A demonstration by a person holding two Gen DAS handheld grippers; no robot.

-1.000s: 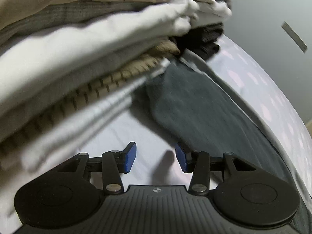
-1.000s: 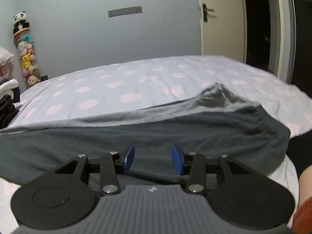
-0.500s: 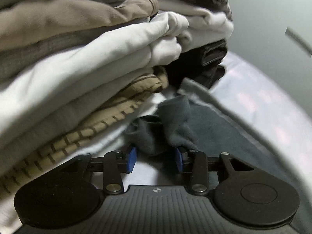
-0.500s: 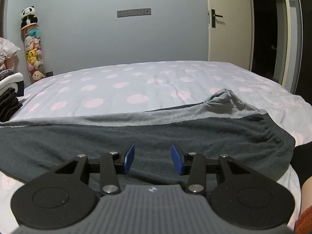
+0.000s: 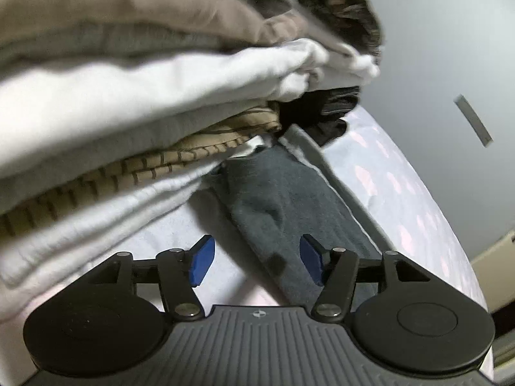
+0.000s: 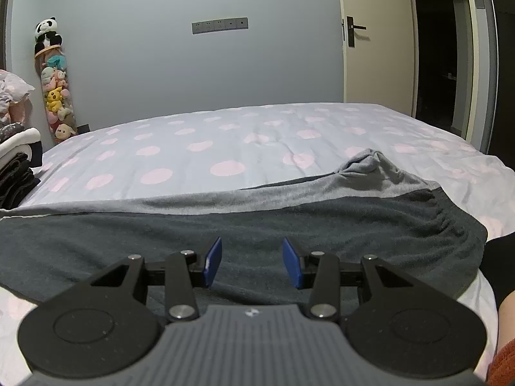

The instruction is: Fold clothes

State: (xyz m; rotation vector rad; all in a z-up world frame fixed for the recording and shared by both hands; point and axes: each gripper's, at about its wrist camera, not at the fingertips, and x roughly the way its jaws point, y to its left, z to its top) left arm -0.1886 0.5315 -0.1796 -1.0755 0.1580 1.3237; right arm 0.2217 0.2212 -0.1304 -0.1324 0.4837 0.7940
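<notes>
The dark grey garment (image 6: pixel 244 225) lies spread across the polka-dot bed (image 6: pixel 225 135), filling the centre band of the right wrist view, its lighter grey edge bunched into a peak at centre right. In the left wrist view one end of it runs from lower centre toward the stack of folded clothes (image 5: pixel 135 103) occupying the upper left. The left gripper (image 5: pixel 256 259) has just been opening; its jaws stand wide apart, the cloth lying beneath them but not pinched. The right gripper (image 6: pixel 252 262) hovers over the garment's near edge, jaws partly apart, clamped on nothing. Risk: the stack overhangs close beside the garment's end, so a lift or sweep there could snag and topple it; the bunched peak may fold in crooked. No legible brand, label or writing found.
</notes>
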